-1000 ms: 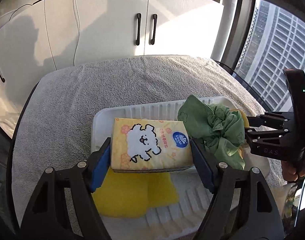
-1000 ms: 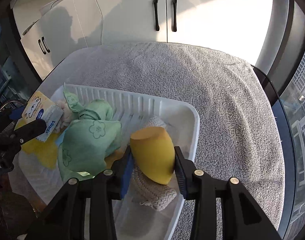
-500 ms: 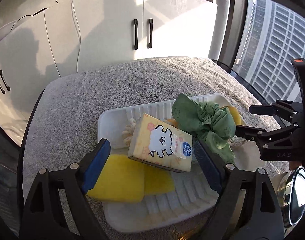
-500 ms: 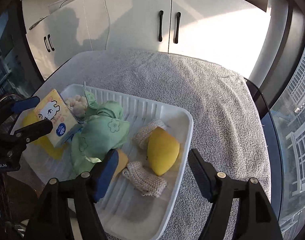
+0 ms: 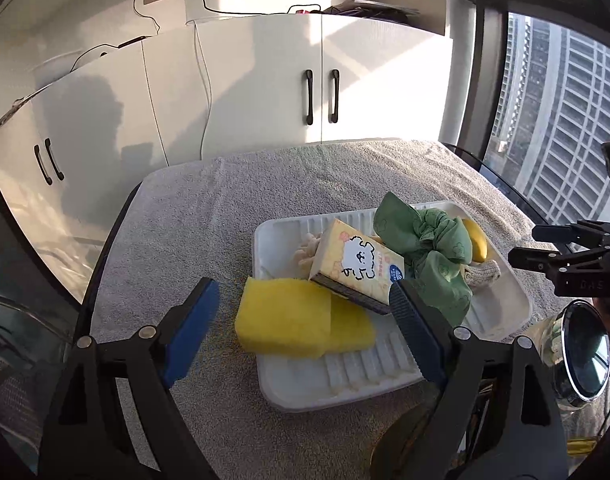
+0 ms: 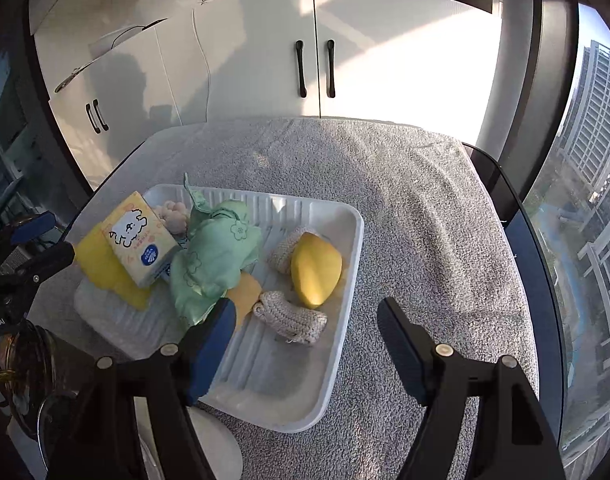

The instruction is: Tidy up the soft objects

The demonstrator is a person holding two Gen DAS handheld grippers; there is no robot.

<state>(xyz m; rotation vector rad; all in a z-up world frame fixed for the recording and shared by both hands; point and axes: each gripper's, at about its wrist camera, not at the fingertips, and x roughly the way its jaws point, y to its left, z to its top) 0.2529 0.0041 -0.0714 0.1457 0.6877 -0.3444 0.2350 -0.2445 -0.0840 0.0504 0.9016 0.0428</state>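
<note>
A white ribbed tray sits on the grey towel and holds the soft items. A yellow tissue pack with a cartoon animal leans on a yellow sponge. A crumpled green cloth lies mid-tray, next to a yellow egg-shaped sponge and beige knitted pieces. My left gripper is open above the tray's near-left corner, holding nothing. My right gripper is open over the tray's near edge, clear of the egg-shaped sponge.
The grey towel covers a glass-edged table with open room beyond and right of the tray. White cabinets stand behind. A round shiny object and a white disc lie near the table's front edge. A window is at the right.
Both grippers opened and pulled back and up. The left let go of the tissue pack, which now leans tilted on the sponge. The right let go of the egg-shaped sponge, now lying in the tray.
</note>
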